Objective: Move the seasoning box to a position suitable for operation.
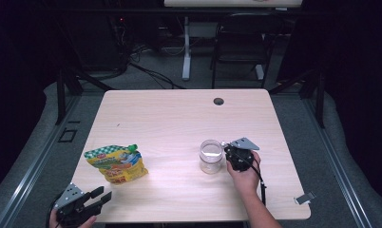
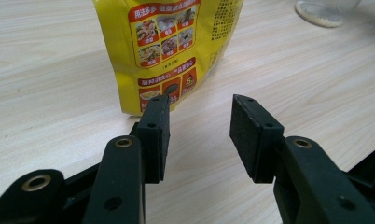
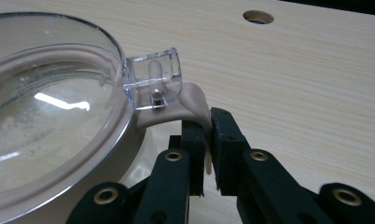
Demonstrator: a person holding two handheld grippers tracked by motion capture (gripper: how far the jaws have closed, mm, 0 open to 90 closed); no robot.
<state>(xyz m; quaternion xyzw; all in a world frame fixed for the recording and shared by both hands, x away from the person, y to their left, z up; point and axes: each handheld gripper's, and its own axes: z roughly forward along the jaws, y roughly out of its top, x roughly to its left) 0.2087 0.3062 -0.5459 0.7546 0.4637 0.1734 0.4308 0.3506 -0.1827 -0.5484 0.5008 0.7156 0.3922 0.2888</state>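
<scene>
At the near left corner of the tabletop [image 1: 179,118], the left tool [image 1: 102,195] is held low and level with its jaws apart and nothing between them; it is aimed at the yellow pouch [image 1: 117,164], which is judged to be the reason for this waiting posture, since the pouch could be taken with a short push ahead. In the left gripper view the pouch [image 2: 169,46] is seen just beyond the pads [image 2: 155,135], apart from them, so no contact is made yet. The pouch is laid near the left edge of the tabletop, its green cap turned toward the middle, well apart from the jar [image 1: 211,156]. The jar is stood upright right of the middle, toward the near edge, where it can be reached by the right hand [image 1: 246,176] without stretching. A little pale powder is seen at the bottom of the jar. Just beside its right side, the right tool [image 1: 228,151] is clamped on the beige silicone tab [image 3: 195,107] at the jar's clear lid latch [image 3: 153,79]; the tab is pinched thinly between the pads, presumably so that the latch can be worked or the lid [image 3: 45,107] steadied. Toward the far edge a round cable hole [image 1: 218,101] is cut into the tabletop, and a small metal clip [image 1: 304,197] is fixed at the near right corner.
</scene>
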